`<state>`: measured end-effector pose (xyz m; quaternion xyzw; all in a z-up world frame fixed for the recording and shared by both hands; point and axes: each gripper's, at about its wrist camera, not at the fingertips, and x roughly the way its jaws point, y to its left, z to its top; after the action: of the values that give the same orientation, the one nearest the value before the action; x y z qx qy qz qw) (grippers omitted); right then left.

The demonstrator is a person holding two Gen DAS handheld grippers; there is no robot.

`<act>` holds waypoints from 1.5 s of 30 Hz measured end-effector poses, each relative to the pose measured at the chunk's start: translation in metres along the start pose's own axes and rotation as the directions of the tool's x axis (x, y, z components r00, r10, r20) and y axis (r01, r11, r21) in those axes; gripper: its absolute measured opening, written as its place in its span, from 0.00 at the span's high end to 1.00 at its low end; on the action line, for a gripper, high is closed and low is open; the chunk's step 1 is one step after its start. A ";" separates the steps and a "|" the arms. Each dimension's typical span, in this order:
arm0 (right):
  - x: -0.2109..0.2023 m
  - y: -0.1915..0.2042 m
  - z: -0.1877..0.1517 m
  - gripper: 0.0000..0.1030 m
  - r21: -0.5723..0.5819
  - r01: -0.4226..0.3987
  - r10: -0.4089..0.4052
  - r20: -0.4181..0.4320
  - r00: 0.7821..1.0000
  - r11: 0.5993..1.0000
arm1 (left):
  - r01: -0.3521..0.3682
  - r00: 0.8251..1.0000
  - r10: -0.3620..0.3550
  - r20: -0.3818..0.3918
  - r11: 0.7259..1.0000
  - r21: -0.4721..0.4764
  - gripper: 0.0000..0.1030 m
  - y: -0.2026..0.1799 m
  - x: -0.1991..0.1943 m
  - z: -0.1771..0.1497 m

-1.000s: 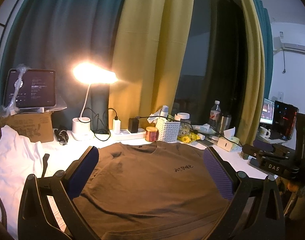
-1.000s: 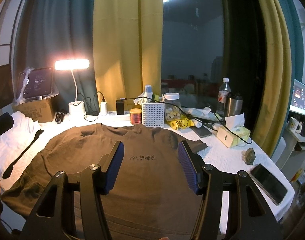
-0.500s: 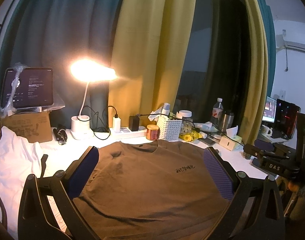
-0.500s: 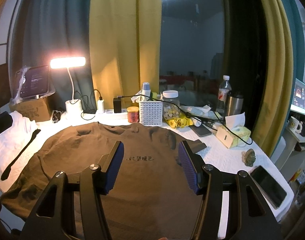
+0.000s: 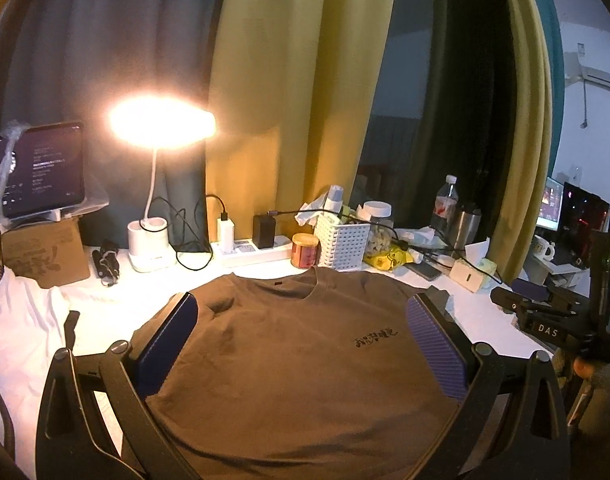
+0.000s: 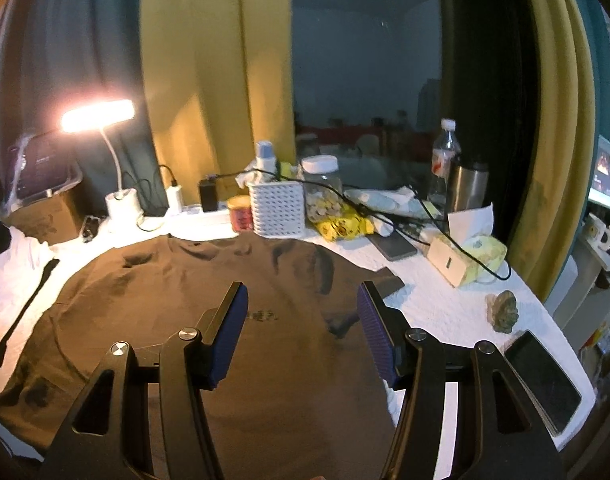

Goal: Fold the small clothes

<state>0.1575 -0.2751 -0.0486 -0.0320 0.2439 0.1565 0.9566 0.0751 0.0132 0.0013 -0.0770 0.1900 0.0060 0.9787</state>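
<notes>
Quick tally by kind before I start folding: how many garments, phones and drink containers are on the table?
Garments: 2, the brown T-shirt and a white garment.
Phones: 2.
Drink containers: 2, a water bottle and a steel flask.
Total: 6.

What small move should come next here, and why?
Probably lower the right gripper toward the near right edge of the brown T-shirt to pinch it: the shirt lies spread flat and unfolded, and both grippers hang open above it with nothing held.
</notes>
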 end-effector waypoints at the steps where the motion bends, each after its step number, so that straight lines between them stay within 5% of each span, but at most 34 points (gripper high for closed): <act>1: 0.005 -0.005 0.000 0.42 0.004 0.004 -0.004 -0.009 1.000 1.000 | -0.003 1.000 0.003 -0.008 1.000 0.001 0.01 0.000 0.005 0.001; 17: 0.119 -0.091 0.003 0.42 0.060 -0.002 0.013 -0.185 0.983 0.998 | -0.093 0.985 0.089 -0.148 0.996 -0.018 0.01 0.010 0.081 0.004; 32: 0.218 -0.131 -0.011 0.42 0.123 -0.031 0.071 -0.341 0.938 0.992 | -0.159 0.955 0.147 -0.257 0.987 -0.026 0.01 0.021 0.146 -0.007; 36: 0.222 -0.126 -0.009 0.42 0.122 -0.036 0.074 -0.326 0.942 0.992 | -0.163 0.949 0.152 -0.276 0.987 -0.017 0.01 0.026 0.157 -0.008; 38: 0.225 -0.120 -0.007 0.50 0.117 -0.062 0.097 -0.323 0.942 0.991 | -0.164 0.949 0.156 -0.274 0.986 -0.006 0.01 0.028 0.159 -0.008; 39: 0.227 -0.117 -0.006 0.76 0.113 -0.077 0.111 -0.326 0.939 0.991 | -0.163 0.949 0.156 -0.273 0.987 -0.004 0.01 0.030 0.159 -0.007; 40: 0.228 -0.115 -0.006 0.89 0.111 -0.074 0.107 -0.330 0.938 0.991 | -0.162 0.950 0.155 -0.271 0.987 -0.006 0.01 0.032 0.159 -0.007; 45: 0.215 -0.098 0.011 0.91 0.064 -0.084 0.099 -0.285 0.953 0.994 | -0.148 0.955 0.134 -0.264 0.988 -0.034 0.01 0.043 0.153 -0.009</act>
<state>0.3721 -0.3056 -0.1427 -0.0187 0.3856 0.1881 0.9031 0.2125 0.0516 -0.0703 -0.0895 0.3217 0.0705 0.9400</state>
